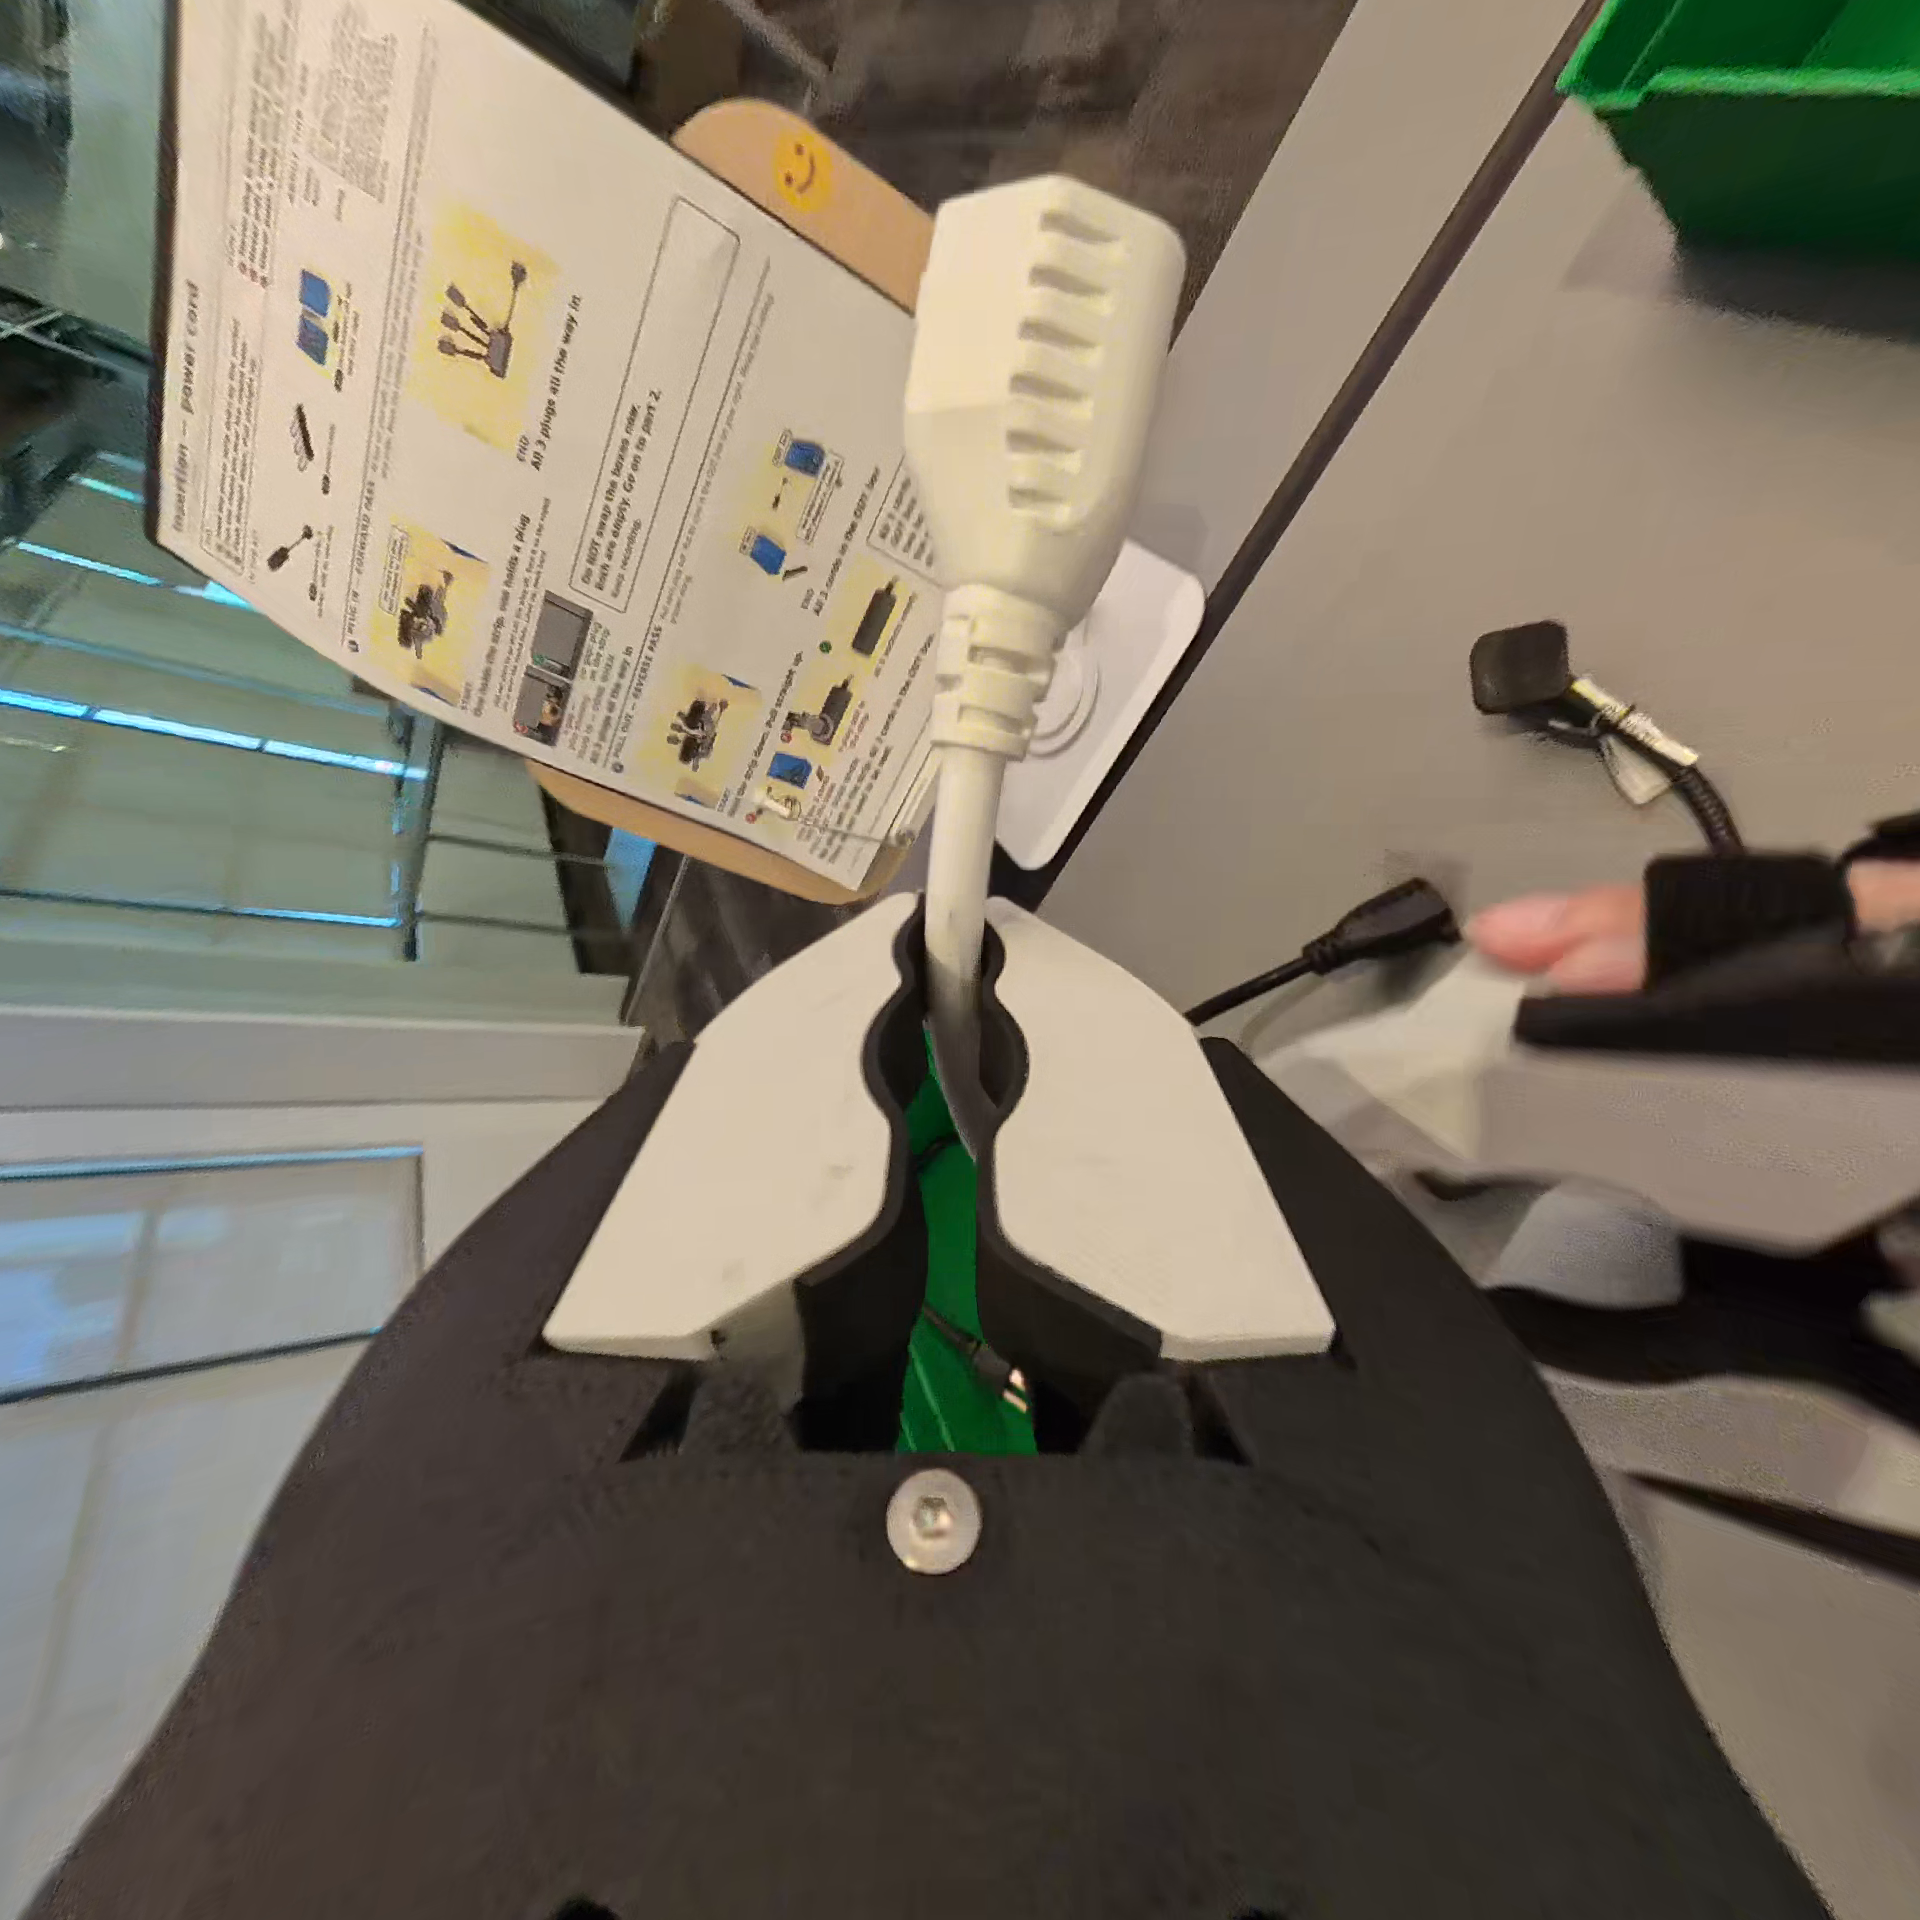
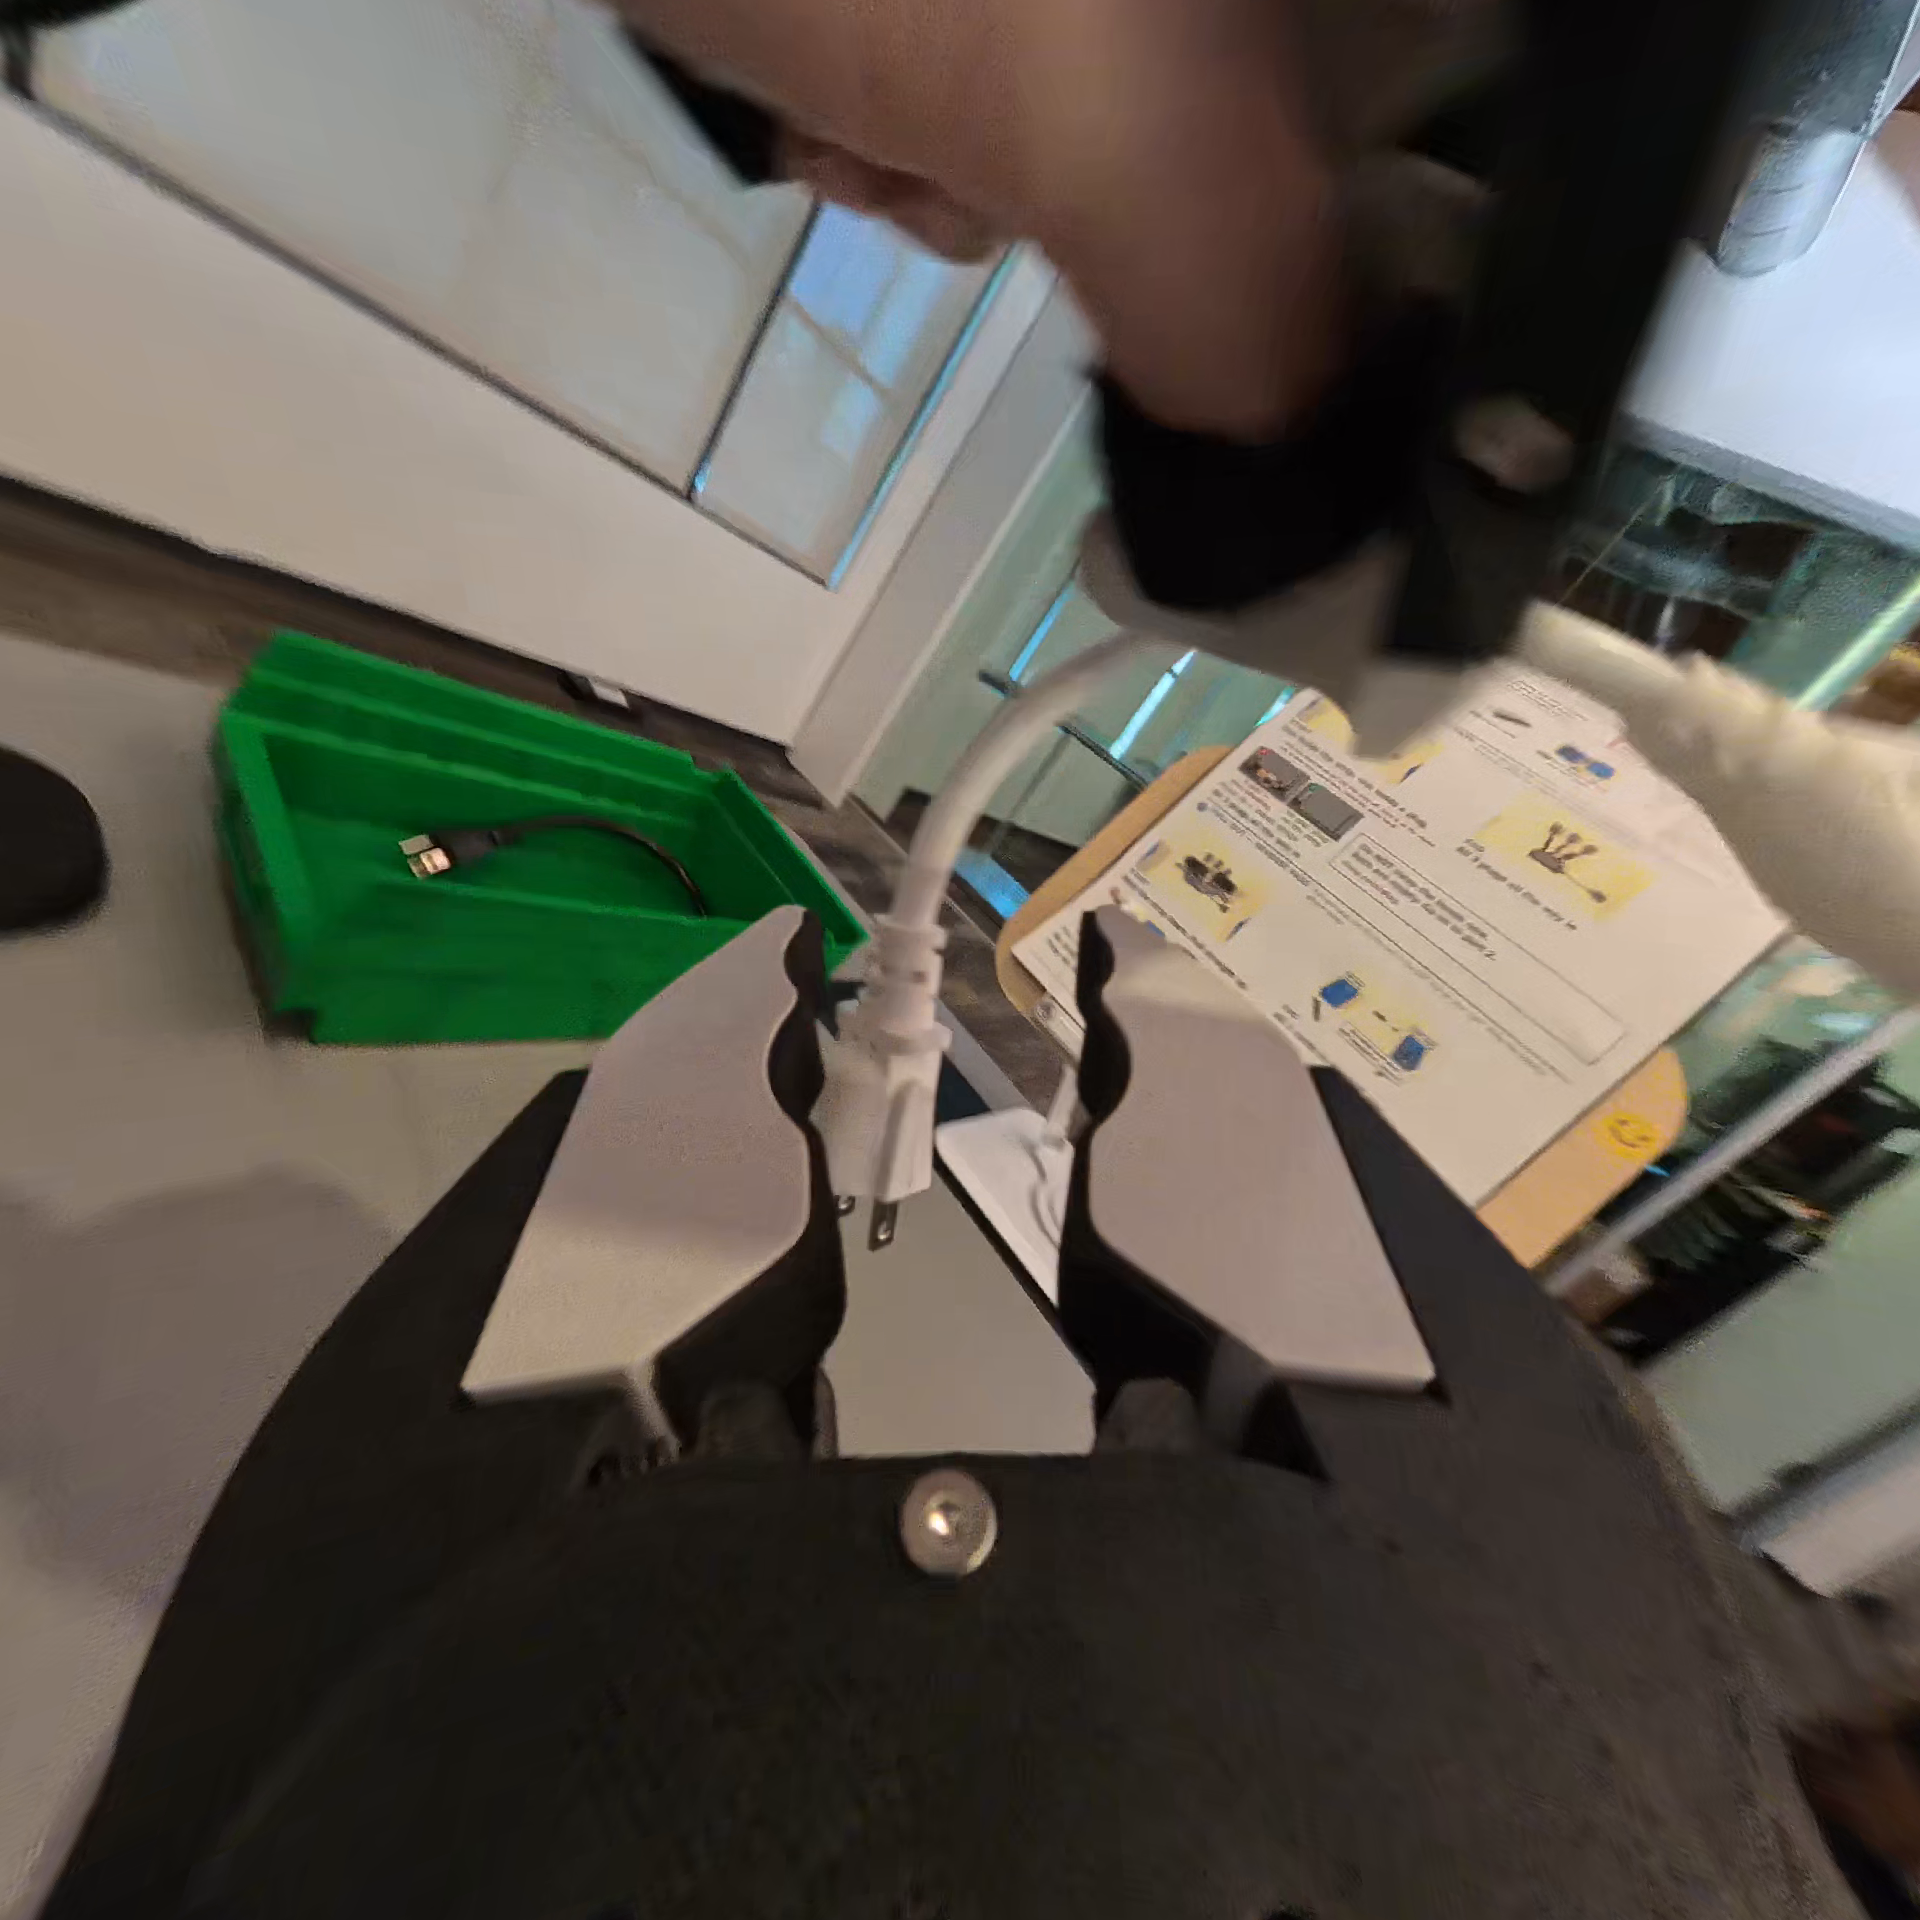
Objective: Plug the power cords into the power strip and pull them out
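Observation:
In the left wrist view my left gripper [image 1: 951, 935] is shut on the white cord [image 1: 961, 831] just below its white multi-outlet socket head [image 1: 1044, 384], which points away from me, off the table. In the right wrist view the same cord [image 2: 966, 769] arcs down from the left gripper's body [image 2: 1455, 520] to its white pronged plug [image 2: 883, 1101]. The plug hangs between the fingers of my right gripper [image 2: 945, 935], which is open, close to the left finger [image 2: 665, 1195]. Two black plugs [image 1: 1519, 665] [image 1: 1392, 920] lie on the grey table.
A green bin [image 2: 468, 987] on the table holds a black cord [image 2: 582, 831]; its corner also shows in the left wrist view [image 1: 1766, 125]. An instruction sheet on a clipboard [image 1: 520, 468] [image 2: 1455, 935] stands on a white base [image 1: 1122, 707]. A person's hand [image 1: 1538, 935] holds the right gripper.

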